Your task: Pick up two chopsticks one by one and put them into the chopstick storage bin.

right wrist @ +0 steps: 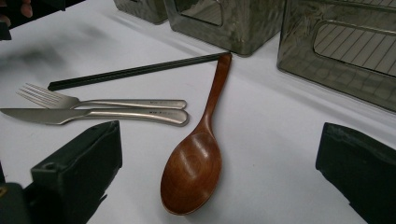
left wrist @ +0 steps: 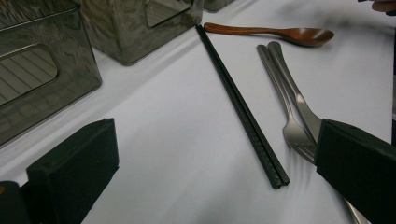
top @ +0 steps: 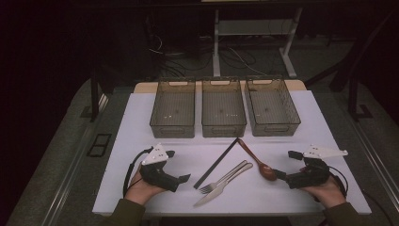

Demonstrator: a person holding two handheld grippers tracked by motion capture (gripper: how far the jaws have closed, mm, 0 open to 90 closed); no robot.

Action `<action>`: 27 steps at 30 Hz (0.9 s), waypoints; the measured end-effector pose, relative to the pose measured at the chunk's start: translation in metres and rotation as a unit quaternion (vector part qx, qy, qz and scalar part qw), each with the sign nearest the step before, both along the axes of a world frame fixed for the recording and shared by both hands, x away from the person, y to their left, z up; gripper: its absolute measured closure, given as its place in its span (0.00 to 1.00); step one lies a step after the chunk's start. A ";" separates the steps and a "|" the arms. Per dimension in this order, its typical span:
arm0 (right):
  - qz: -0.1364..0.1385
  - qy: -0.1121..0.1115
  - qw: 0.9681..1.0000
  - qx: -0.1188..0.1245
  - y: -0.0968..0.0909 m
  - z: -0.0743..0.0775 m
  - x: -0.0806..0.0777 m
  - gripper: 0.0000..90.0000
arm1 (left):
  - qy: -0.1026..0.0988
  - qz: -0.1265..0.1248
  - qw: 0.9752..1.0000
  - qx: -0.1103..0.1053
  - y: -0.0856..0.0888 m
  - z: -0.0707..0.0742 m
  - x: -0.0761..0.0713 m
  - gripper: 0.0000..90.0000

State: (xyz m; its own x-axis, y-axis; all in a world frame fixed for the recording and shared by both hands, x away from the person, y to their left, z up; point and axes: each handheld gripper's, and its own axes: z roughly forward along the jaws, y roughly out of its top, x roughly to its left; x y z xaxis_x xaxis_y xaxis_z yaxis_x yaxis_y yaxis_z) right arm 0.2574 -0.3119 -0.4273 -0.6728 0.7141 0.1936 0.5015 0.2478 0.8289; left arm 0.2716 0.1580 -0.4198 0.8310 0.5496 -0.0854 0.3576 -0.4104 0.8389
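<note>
Cutlery is yet to be picked up: both grippers' jaws are spread, empty. Right gripper (top: 281, 165) is aimed at the spoon (top: 256, 161), nine o'clock; closing in is called for.

Cut off by the bottom edge of the high view: both forearms, with the sleeves barely in frame, and hidden behind the left gripper's (top: 175, 165) body most of the hand (top: 140, 187) that held it. In the left gripper view, hidden behind the right-hand jaw: the fork's (left wrist: 290, 120) tines and the knife's (left wrist: 299, 100) blade, with the nearest bin (left wrist: 42, 70) cropped by the left and top edges. In the right gripper view, cut by the top edge the three bins (right wrist: 224, 23), and too small to tell in the high view the pale specks on the bin floors.
</note>
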 end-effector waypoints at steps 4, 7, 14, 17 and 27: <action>0.001 -0.001 1.000 0.002 0.000 0.000 0.000 0.00 | 0.003 0.001 1.000 0.001 -0.001 0.000 0.001 0.00; 0.000 -0.002 1.000 -0.001 0.000 0.000 -0.001 0.00 | 0.002 0.002 1.000 0.004 -0.003 0.001 0.001 0.00; -0.001 -0.008 1.000 0.003 0.000 0.002 -0.001 0.00 | 0.002 0.002 1.000 0.008 -0.005 0.002 0.003 0.00; -0.003 -0.011 1.000 -0.001 0.001 0.002 -0.002 0.00 | -0.001 0.000 1.000 0.006 -0.005 0.004 0.002 0.00; -0.007 -0.010 1.000 0.001 0.002 0.001 -0.002 0.00 | -0.006 0.009 1.000 0.002 -0.008 0.007 0.009 0.02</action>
State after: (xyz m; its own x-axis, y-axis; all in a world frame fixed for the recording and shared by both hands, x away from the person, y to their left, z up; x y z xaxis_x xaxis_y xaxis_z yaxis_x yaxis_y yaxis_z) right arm 0.2556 -0.3103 -0.4261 -0.6664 0.7231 0.1816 0.4880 0.2388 0.8396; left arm 0.2809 0.1499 -0.4127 0.8221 0.5647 -0.0730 0.3547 -0.4075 0.8415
